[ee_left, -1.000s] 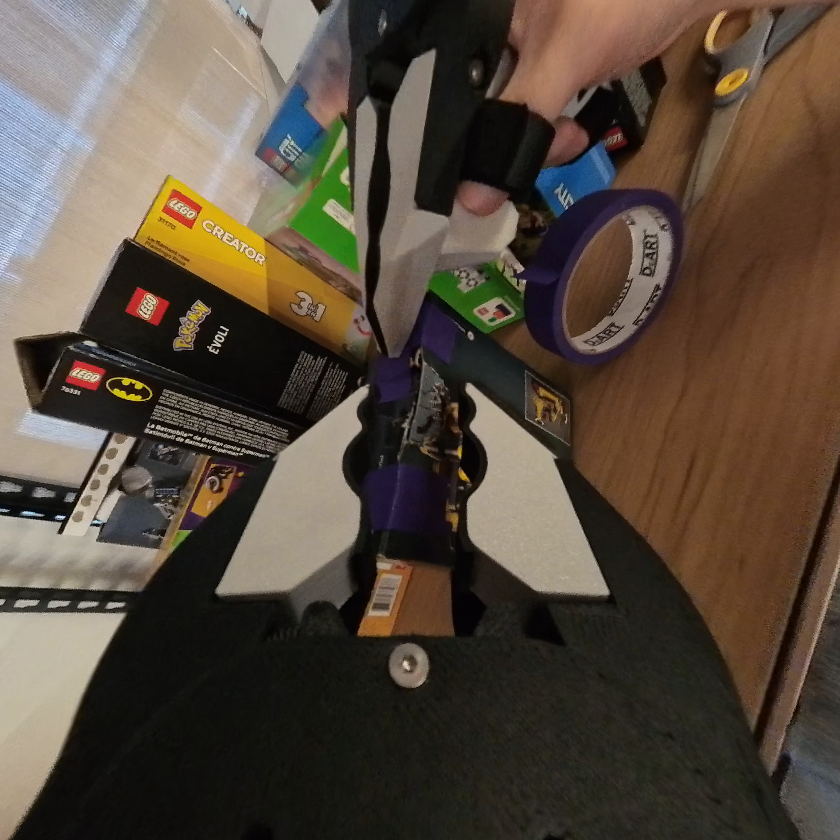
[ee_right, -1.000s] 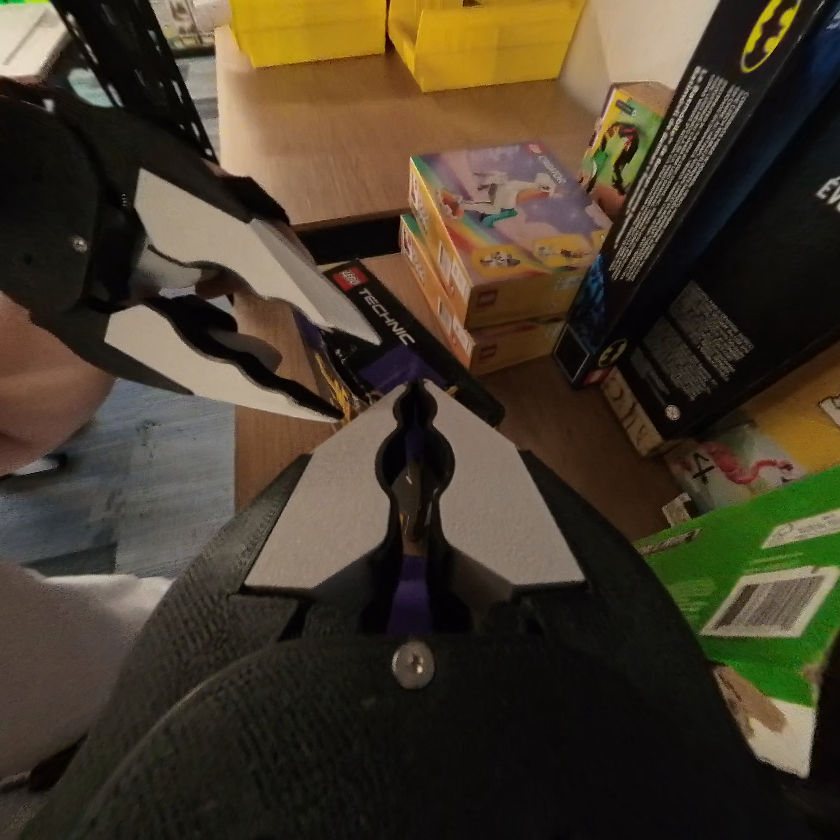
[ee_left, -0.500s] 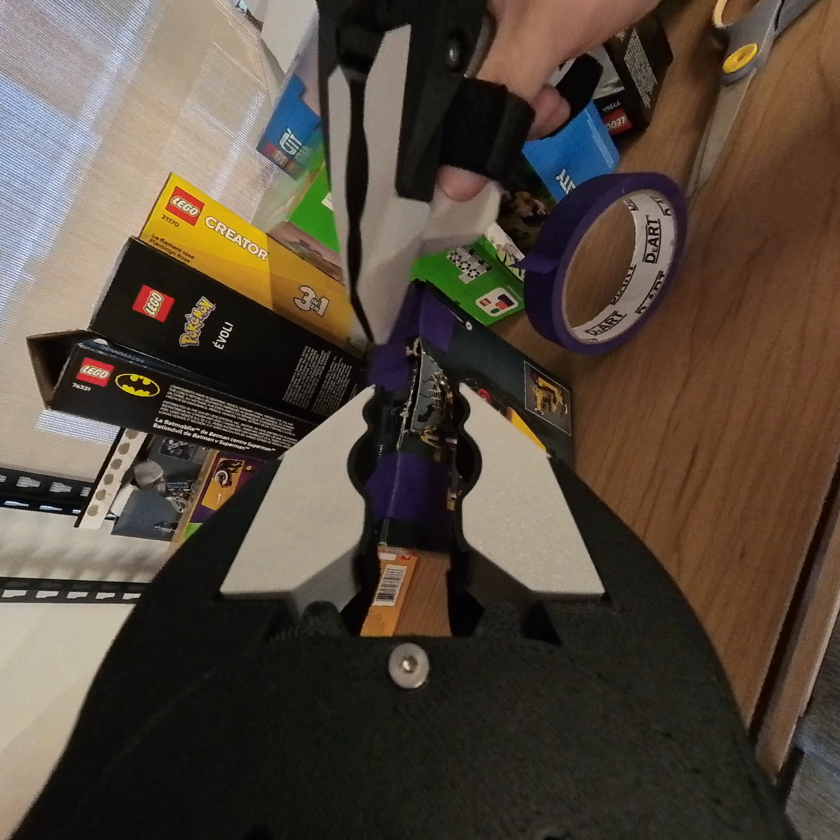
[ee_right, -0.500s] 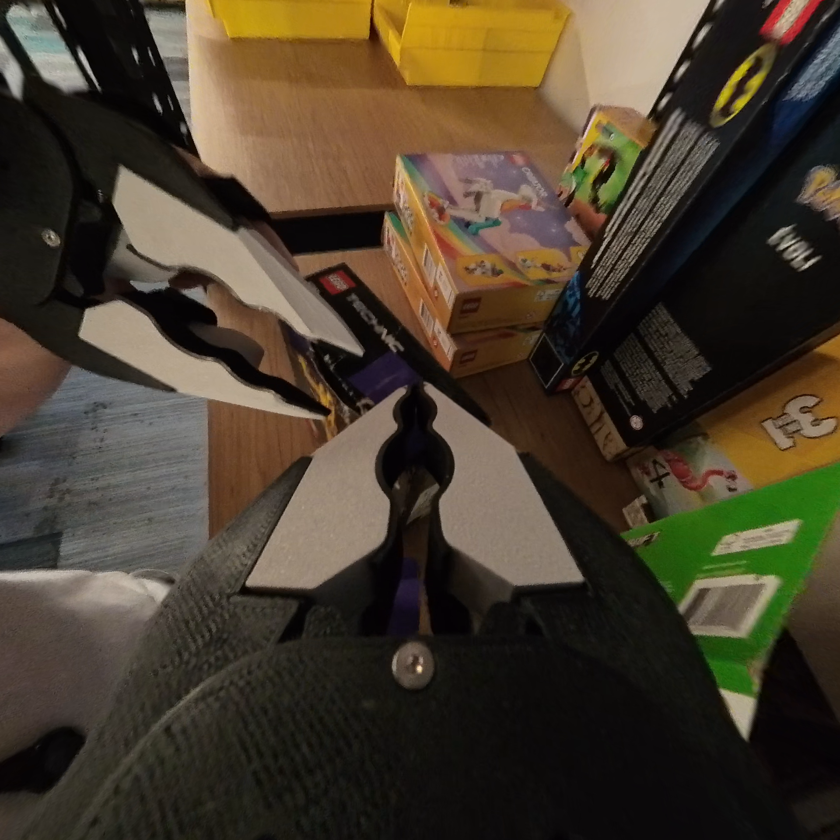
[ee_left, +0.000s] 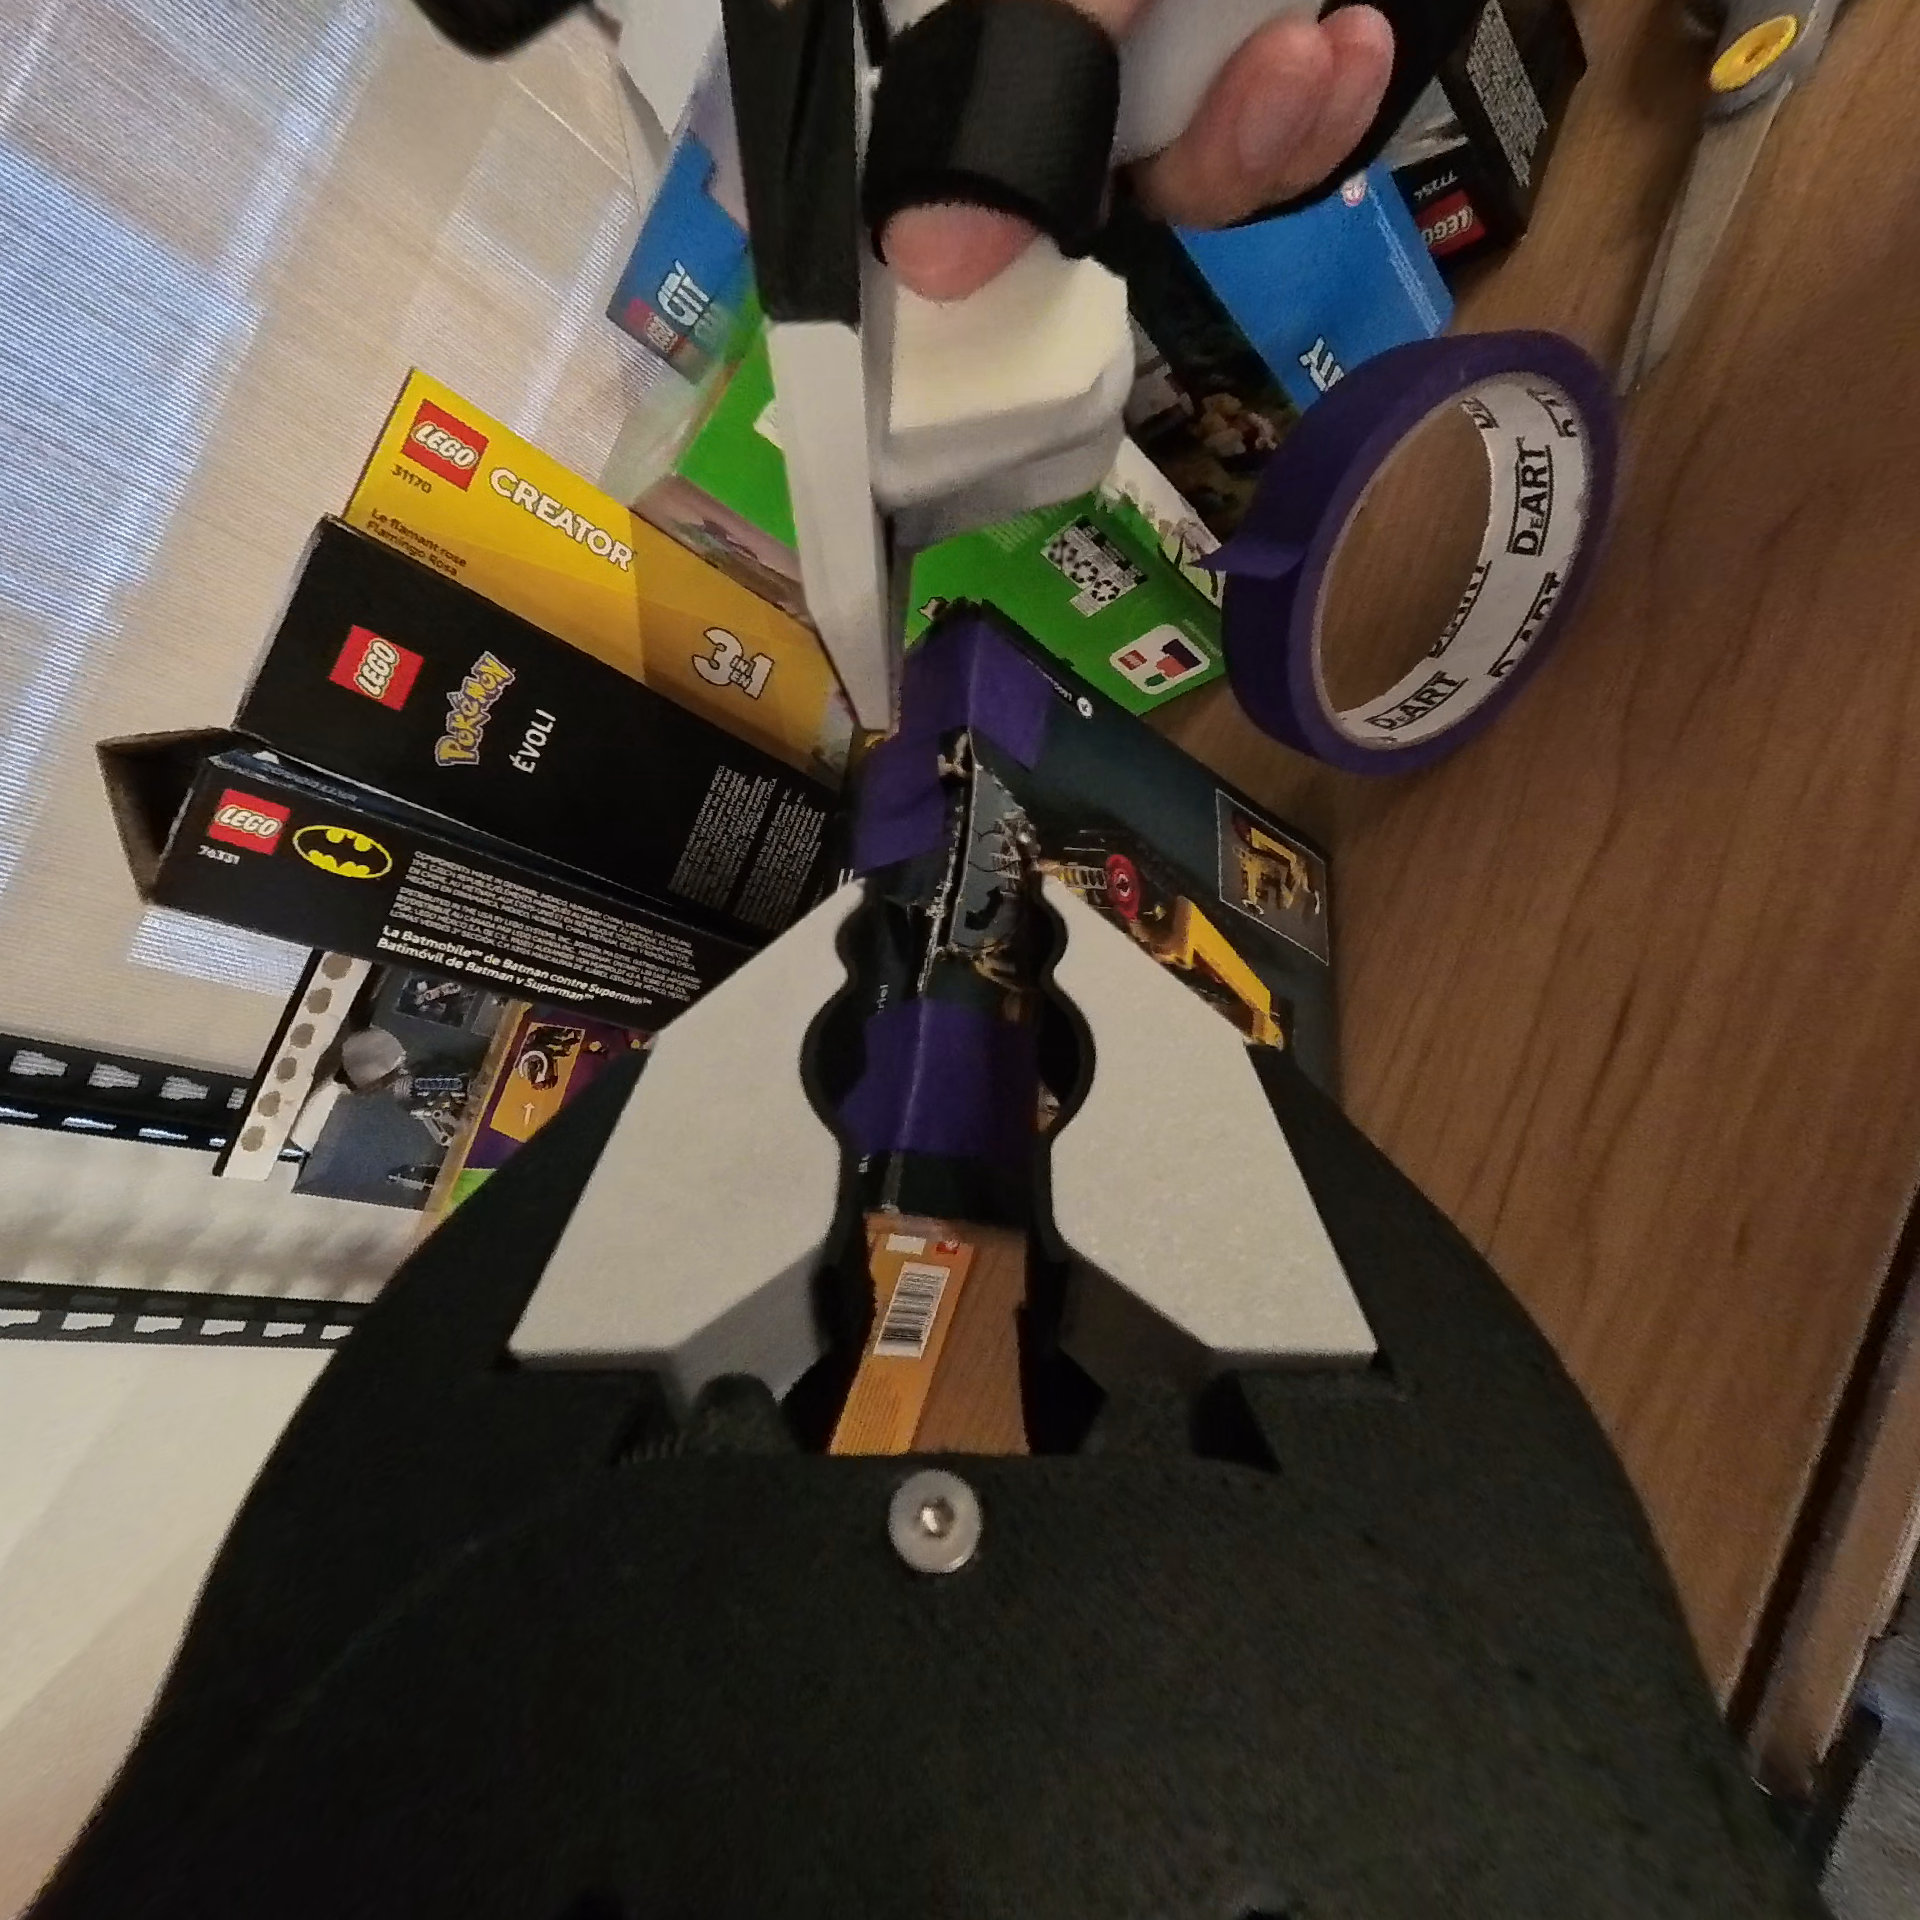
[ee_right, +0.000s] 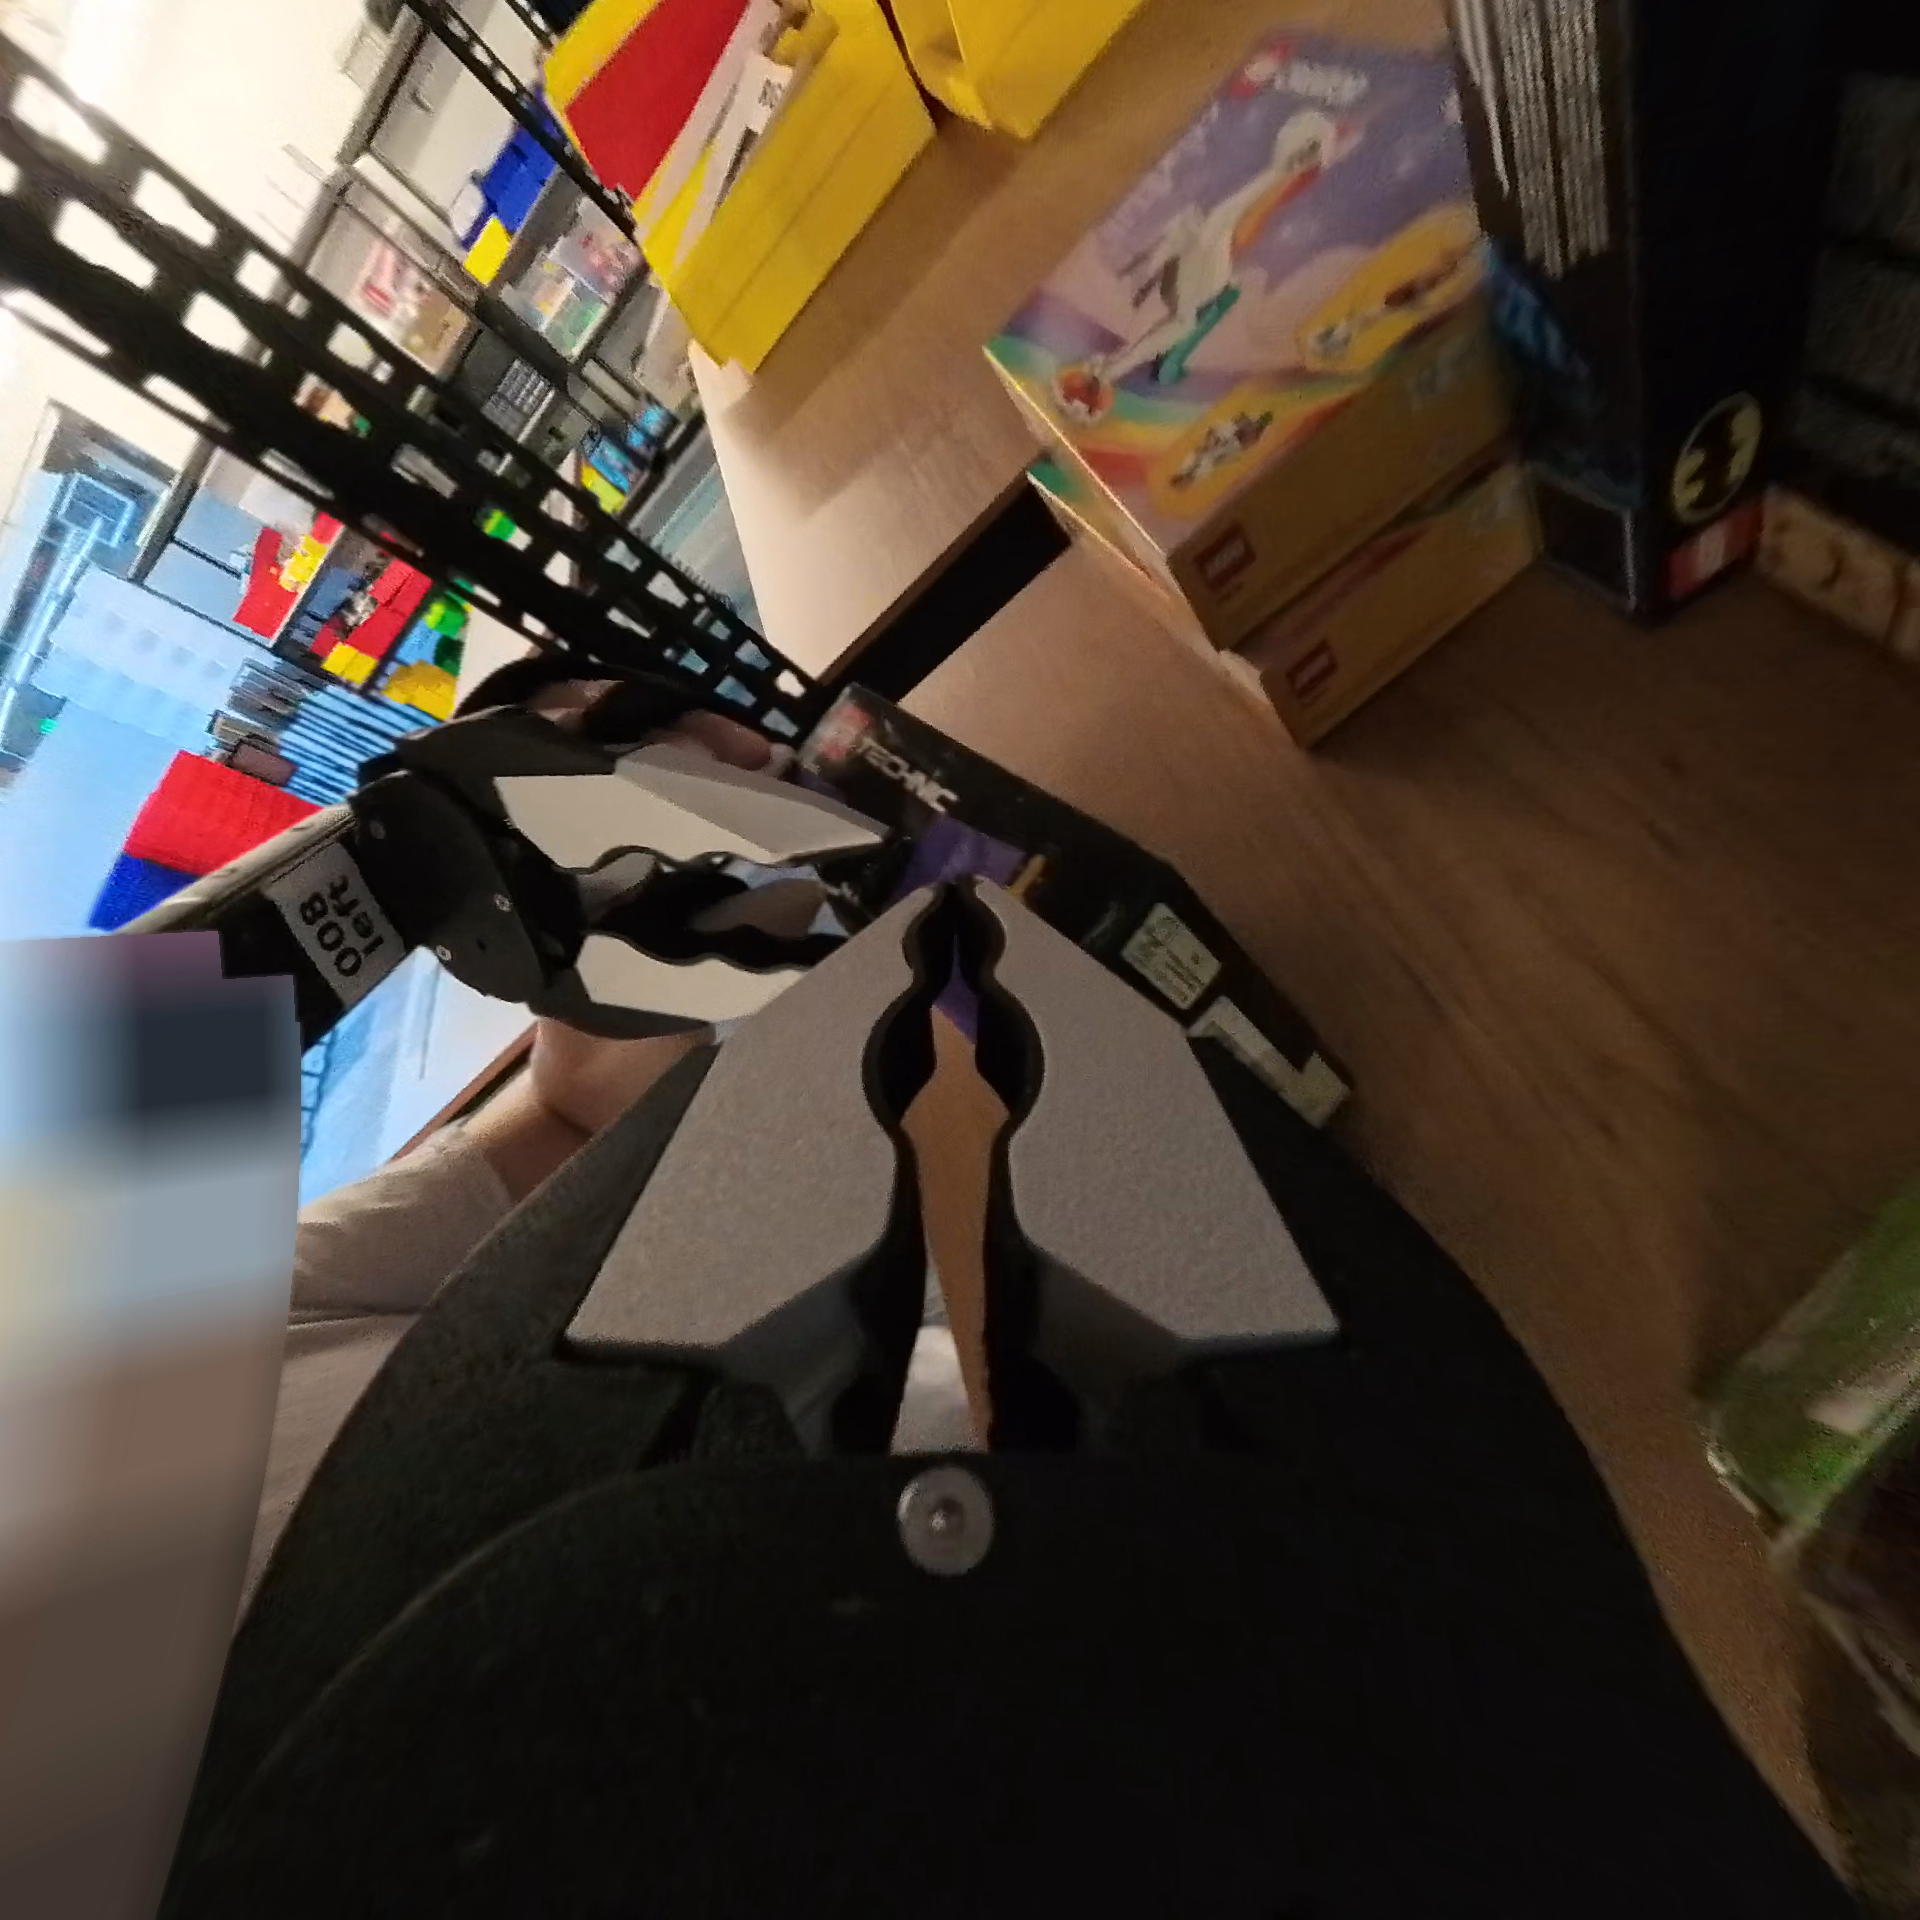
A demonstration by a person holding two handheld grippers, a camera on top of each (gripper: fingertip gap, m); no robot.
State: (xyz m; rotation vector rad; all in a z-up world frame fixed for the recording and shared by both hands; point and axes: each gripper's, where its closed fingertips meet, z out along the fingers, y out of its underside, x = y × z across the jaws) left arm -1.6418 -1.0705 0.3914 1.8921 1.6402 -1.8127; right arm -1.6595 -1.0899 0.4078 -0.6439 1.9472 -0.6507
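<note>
My left gripper [ee_left: 951, 904] is shut on the edge of a dark flat toy box [ee_left: 1143, 831], holding it tilted above the wooden table [ee_left: 1558, 1039]. A purple tape strip [ee_left: 935, 1081] wraps the box edge between my fingers. A second purple piece [ee_left: 966, 696] covers the far corner. My right gripper [ee_left: 873, 717] comes down from above, fingers closed, its tip against that corner piece. In the right wrist view the right gripper [ee_right: 951, 894] is shut with nothing between its fingers, the box [ee_right: 1039, 831] lies just beyond it, and the left gripper [ee_right: 852, 894] clamps it from the left.
A purple tape roll [ee_left: 1423, 561] lies on the table right of the box. Scissors [ee_left: 1756, 52] lie at the far right. Black, yellow and green boxes [ee_left: 499, 727] crowd the left. Pastel boxes [ee_right: 1278, 343], yellow bins [ee_right: 790, 208] and a black rack [ee_right: 416, 447] stand beyond. Less than 4 cm separates the two grippers' tips. Left tips and right tips are each some 15 centimeters from the purple tape roll [ee_left: 1423, 561].
The right gripper has rolled and tilted over. The purple strip seen between its fingers earlier no longer shows there. The left gripper keeps its hold on the box.
</note>
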